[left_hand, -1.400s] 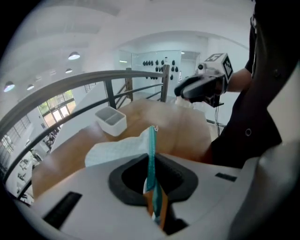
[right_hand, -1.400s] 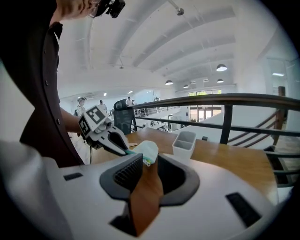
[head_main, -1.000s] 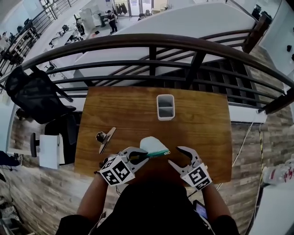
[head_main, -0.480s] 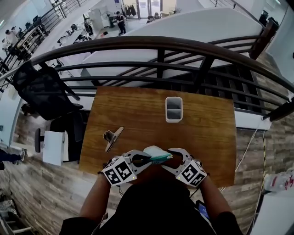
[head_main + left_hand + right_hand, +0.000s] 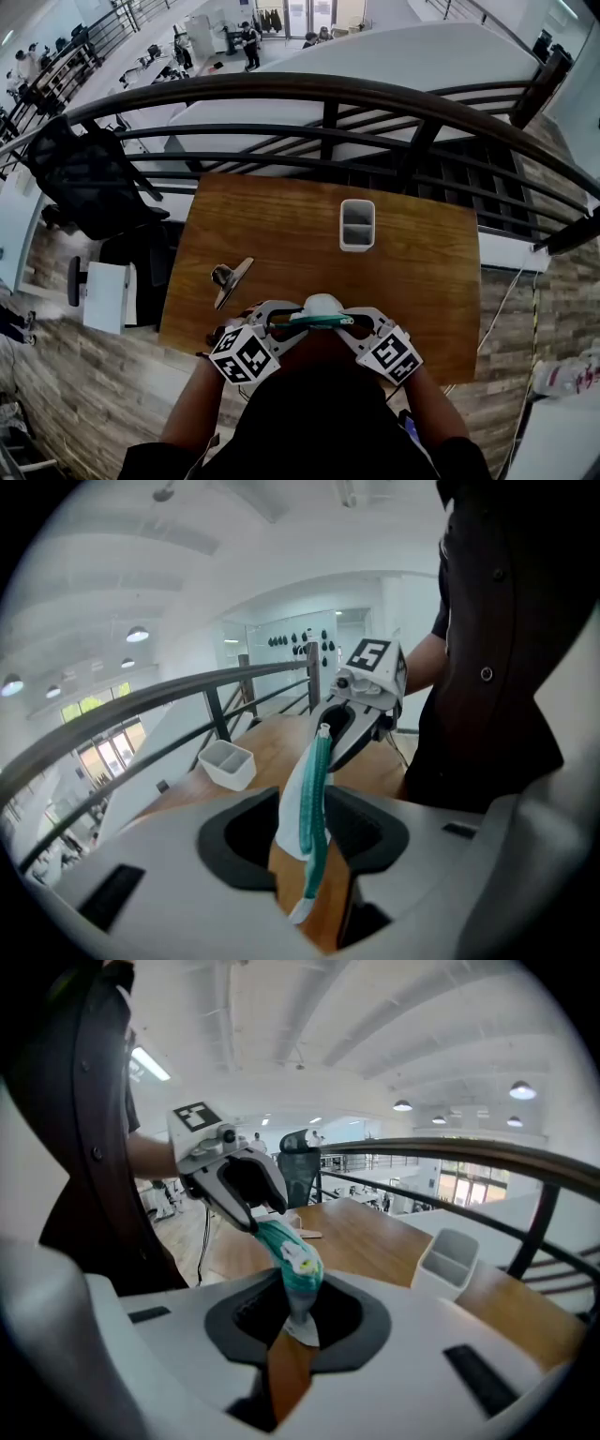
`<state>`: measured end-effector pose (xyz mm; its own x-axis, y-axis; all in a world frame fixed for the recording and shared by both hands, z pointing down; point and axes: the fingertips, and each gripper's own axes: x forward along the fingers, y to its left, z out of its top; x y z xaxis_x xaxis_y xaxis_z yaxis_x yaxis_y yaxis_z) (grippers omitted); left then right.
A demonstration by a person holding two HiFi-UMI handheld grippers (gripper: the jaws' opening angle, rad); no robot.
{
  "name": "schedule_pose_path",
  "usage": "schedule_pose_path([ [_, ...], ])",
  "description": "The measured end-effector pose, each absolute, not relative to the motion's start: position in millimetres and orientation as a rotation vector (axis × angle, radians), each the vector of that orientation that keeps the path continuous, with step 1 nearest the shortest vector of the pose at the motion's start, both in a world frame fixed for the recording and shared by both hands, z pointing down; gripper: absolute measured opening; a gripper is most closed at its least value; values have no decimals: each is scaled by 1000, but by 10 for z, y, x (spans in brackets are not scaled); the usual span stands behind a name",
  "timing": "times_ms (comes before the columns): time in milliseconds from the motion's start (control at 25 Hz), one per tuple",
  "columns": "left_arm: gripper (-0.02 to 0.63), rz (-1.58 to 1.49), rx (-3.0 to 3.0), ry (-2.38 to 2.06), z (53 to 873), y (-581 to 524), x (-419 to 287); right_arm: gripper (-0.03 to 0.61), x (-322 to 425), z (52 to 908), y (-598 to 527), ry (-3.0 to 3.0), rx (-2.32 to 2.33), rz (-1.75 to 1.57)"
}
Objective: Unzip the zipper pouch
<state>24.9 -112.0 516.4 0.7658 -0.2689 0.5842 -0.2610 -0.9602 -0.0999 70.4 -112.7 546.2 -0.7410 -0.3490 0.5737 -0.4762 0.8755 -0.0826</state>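
Your right gripper (image 5: 298, 1321) had just been closing, and its jaws were pinched on one end of the zipper pouch (image 5: 322, 307). Your left gripper (image 5: 307, 834) had just been opening: its jaws stood apart with the pouch's other end hanging loose between them, the pads clear of the fabric on both sides. The pouch, white with a teal zipper band (image 5: 315, 789), was strung between the two grippers close to your body, above the near edge of the worktop (image 5: 281, 225).

With the left gripper slack, only the right one carried the pouch. A tug there could have swung the pouch out of the left jaws, or let it drop past the near edge instead of onto the wood. I could not make out the slider pull. If the right jaws had fabric and not the pull, drawing away would have stretched the pouch without opening it.

Further out, a white two-compartment holder (image 5: 357, 225) stood at the far middle, and a metal clip (image 5: 230, 279) lay to the left.

No brand or wording was readable; the grippers' cubes showed only black-and-white square markers, and a small print on the pouch was too blurred to read.
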Motion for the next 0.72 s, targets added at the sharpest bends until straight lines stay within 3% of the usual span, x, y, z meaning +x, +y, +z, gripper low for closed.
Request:
schedule_pose_path([
  [120, 183, -948, -2841, 436, 5085, -1150, 366, 38, 749, 5426, -1181, -2482, 664, 478],
  [360, 177, -1003, -2701, 368, 5178, -1190, 603, 35, 749, 5318, -1217, -2507, 709, 634],
  [560, 87, -986, -2693, 392, 5173, -1322, 634, 35, 776, 5208, -1274, -2546, 752, 726],
  [720, 55, -1001, -2721, 310, 5162, -1325, 699, 35, 834, 5171, -1316, -2546, 785, 698],
])
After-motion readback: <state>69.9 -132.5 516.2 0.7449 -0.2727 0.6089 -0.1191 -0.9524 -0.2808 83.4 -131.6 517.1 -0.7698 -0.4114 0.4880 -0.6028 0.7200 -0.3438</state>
